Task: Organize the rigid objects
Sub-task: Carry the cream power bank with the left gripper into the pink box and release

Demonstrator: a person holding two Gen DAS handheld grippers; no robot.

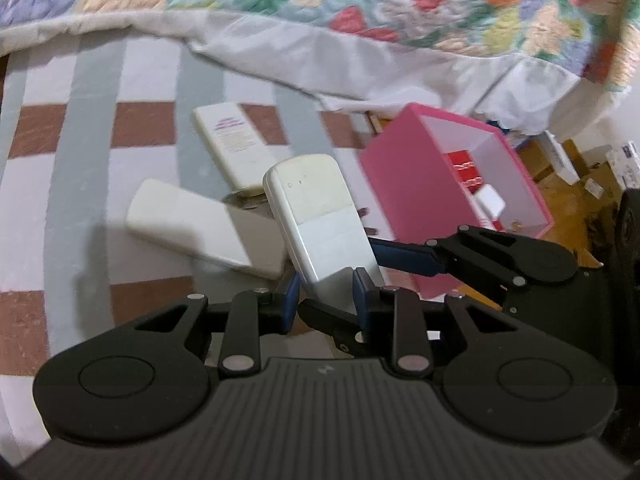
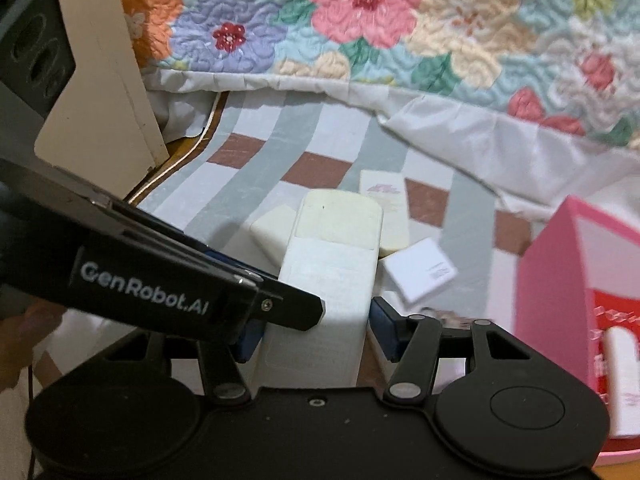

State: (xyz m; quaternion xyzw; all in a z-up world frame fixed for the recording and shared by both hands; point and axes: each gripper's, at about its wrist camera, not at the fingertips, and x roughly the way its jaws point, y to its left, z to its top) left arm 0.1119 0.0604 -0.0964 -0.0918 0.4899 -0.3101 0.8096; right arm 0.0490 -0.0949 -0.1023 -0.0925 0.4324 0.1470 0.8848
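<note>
A white remote-like box (image 1: 316,216) stands between the blue pads of my left gripper (image 1: 326,296), which is shut on its lower end and holds it above the bed. The same box (image 2: 332,264) sits between the pads of my right gripper (image 2: 312,332), which also closes on it. The right gripper's finger (image 1: 408,254) reaches in from the right in the left wrist view. The left gripper's arm (image 2: 160,280) crosses the right wrist view. A pink box (image 1: 460,192) lies tilted at the right, with red and white items inside; it also shows in the right wrist view (image 2: 560,288).
A flat white tube (image 1: 232,144), a white bar (image 1: 192,224) and a round tin (image 1: 244,202) lie on the checked sheet (image 1: 60,160). A small white card (image 2: 420,270) lies near the pink box. A floral quilt (image 2: 360,20) is bunched behind. Cardboard boxes (image 1: 568,164) sit beyond the bed.
</note>
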